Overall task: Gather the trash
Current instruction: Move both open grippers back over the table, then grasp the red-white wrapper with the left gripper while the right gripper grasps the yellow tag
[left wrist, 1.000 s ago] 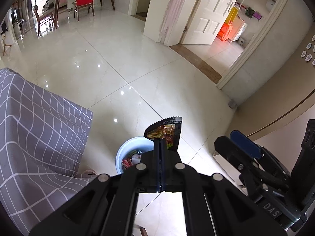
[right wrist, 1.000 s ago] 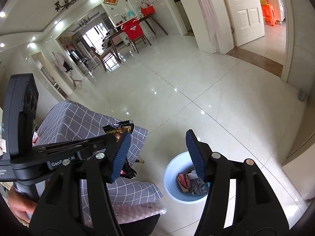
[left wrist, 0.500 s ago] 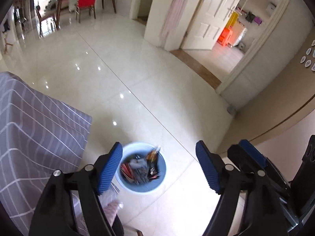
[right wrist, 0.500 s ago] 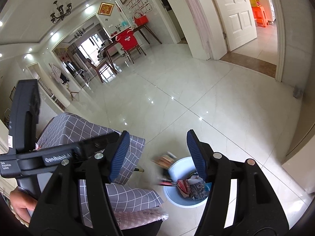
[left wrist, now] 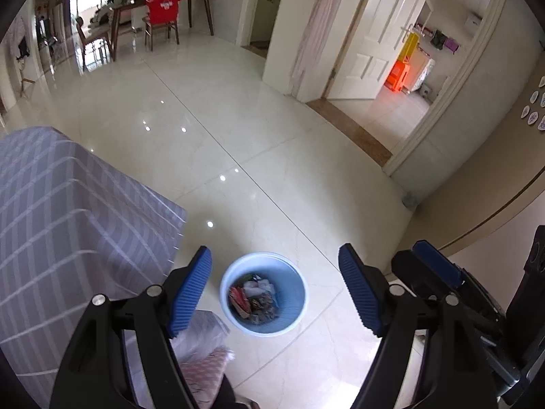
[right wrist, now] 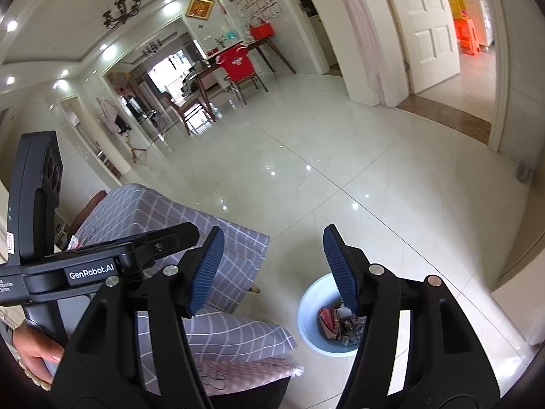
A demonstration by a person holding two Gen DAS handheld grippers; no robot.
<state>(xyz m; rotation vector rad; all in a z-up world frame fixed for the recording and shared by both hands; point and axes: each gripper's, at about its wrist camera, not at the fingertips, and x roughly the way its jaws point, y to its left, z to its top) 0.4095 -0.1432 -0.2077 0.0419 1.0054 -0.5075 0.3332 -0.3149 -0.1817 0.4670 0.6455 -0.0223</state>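
Wrappers (left wrist: 253,301) in bin (left wrist: 293,320) (grippers empty) —

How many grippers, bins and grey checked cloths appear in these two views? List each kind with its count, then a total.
Grippers: 2, left gripper and right gripper
Bins: 1, blue bin with wrappers inside
Grey checked cloths: 1, checked cloth
Total: 4

Private home, open living and dining area. Glossy cream floor tiles (left wrist: 272,129) throughout. Dining table (right wrist: 235,58) with chairs, one draped in a red shirt (right wrist: 236,63), at 11 o'clock. Chandelier (right wrist: 121,10) and framed picture (right wrist: 200,7) at 10 to 11 o'clock. White panelled door (left wrist: 378,37) at 1 o'clock. Grey checked cloth (left wrist: 68,225) at 8 o'clock.
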